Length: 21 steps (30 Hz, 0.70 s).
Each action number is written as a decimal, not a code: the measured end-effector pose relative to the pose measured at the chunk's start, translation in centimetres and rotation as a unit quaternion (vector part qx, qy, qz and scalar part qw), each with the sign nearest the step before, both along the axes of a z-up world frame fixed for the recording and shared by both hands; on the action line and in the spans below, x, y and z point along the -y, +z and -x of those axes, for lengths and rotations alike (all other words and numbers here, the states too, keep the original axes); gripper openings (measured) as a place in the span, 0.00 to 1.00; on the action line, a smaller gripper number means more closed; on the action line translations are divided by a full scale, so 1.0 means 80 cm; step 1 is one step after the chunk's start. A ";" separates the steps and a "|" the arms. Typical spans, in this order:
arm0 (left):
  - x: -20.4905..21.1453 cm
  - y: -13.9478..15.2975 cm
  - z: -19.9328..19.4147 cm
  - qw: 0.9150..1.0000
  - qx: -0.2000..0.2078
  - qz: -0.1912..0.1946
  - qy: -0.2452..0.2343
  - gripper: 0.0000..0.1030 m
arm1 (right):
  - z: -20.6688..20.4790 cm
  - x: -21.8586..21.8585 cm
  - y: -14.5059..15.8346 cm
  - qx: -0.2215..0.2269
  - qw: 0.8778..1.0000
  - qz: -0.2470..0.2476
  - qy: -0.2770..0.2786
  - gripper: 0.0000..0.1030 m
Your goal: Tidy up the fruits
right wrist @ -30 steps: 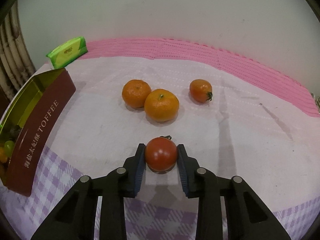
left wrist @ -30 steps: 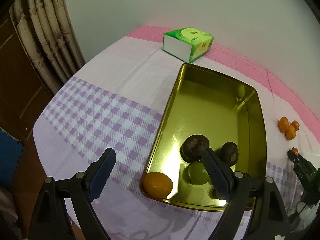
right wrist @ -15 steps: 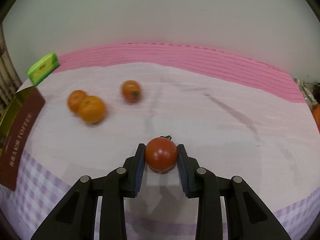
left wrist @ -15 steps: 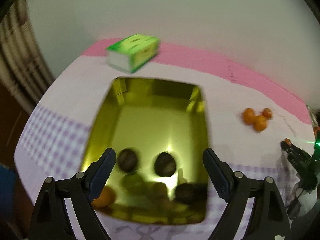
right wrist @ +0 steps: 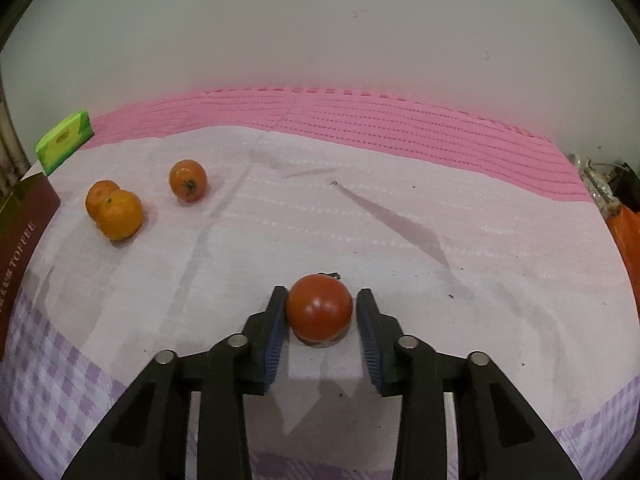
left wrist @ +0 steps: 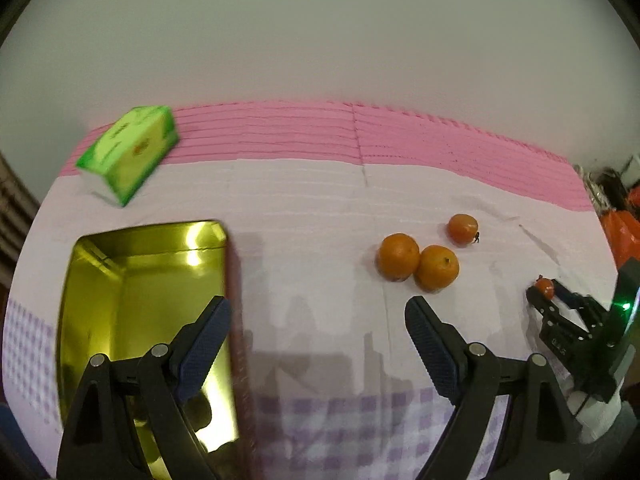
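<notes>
You see a glossy gold metal tin (left wrist: pixel 120 280) left of your left gripper. The red tomato (right wrist: pixel 319 307) between your right fingers has smooth, shiny skin. Under it the tablecloth (right wrist: pixel 360 220) looks matt woven cloth.

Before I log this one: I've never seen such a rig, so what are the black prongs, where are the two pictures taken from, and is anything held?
A person holds a two-finger gripper in each hand, with a camera on each looking along its fingers. The left gripper stands open with nothing between its fingers, above the cloth beside a gold tin. The right gripper has a red tomato between its fingers; its jaws are opening and a gap shows on the right side. Two oranges, another tomato and a green tissue pack lie on the cloth.
</notes>
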<state>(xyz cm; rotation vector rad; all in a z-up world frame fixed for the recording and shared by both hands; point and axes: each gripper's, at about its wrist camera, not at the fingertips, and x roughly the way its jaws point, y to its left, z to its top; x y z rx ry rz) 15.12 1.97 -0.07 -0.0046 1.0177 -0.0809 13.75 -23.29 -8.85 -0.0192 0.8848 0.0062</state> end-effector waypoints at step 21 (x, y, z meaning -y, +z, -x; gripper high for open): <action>0.059 -0.053 -0.053 0.994 -0.041 0.016 -0.099 0.42 | -0.011 0.004 -0.007 -0.019 1.000 -0.013 -0.003 0.90</action>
